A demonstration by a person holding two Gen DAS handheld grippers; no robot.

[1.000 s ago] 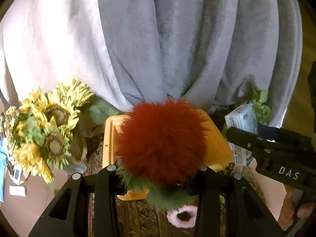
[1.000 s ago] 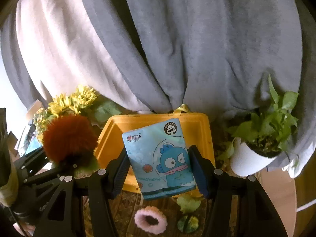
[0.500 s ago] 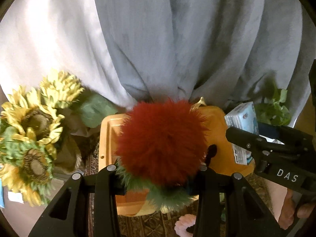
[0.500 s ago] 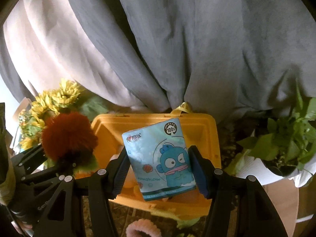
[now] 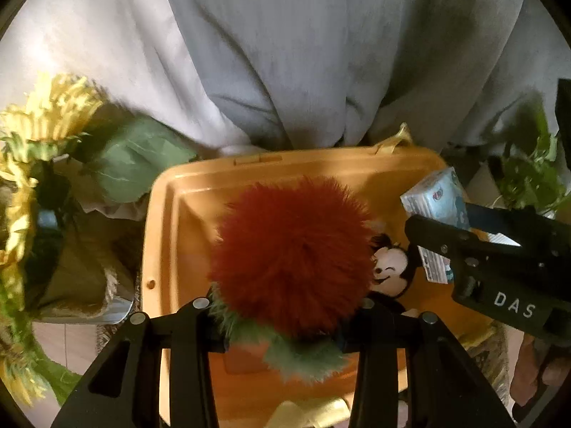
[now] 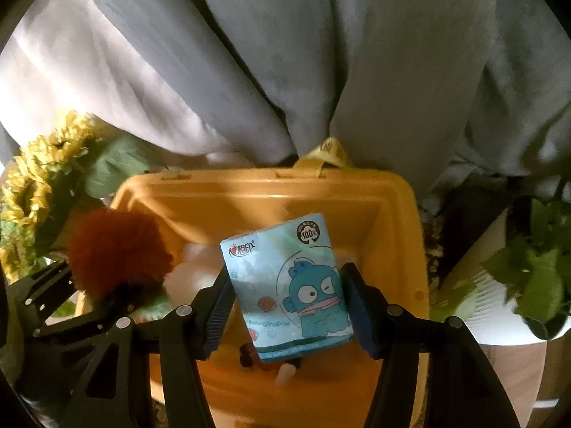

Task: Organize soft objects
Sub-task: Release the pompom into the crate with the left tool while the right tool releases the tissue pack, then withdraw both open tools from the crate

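Note:
My left gripper is shut on a fluffy red pom-pom toy with green fur below, held over the orange bin. My right gripper is shut on a blue tissue pack with a cartoon fish, also held over the orange bin. A Mickey Mouse plush lies inside the bin. The tissue pack and right gripper show at the right of the left wrist view. The pom-pom shows at the left of the right wrist view.
Sunflowers stand left of the bin. A potted green plant in a white pot stands on the right. A grey curtain hangs right behind the bin. A yellow strap sticks up at the bin's back rim.
Both grippers have moved forward and over the bin with their loads. The bin's inside and the Mickey plush have come into view; the pink ring on the rug has dropped out of view.

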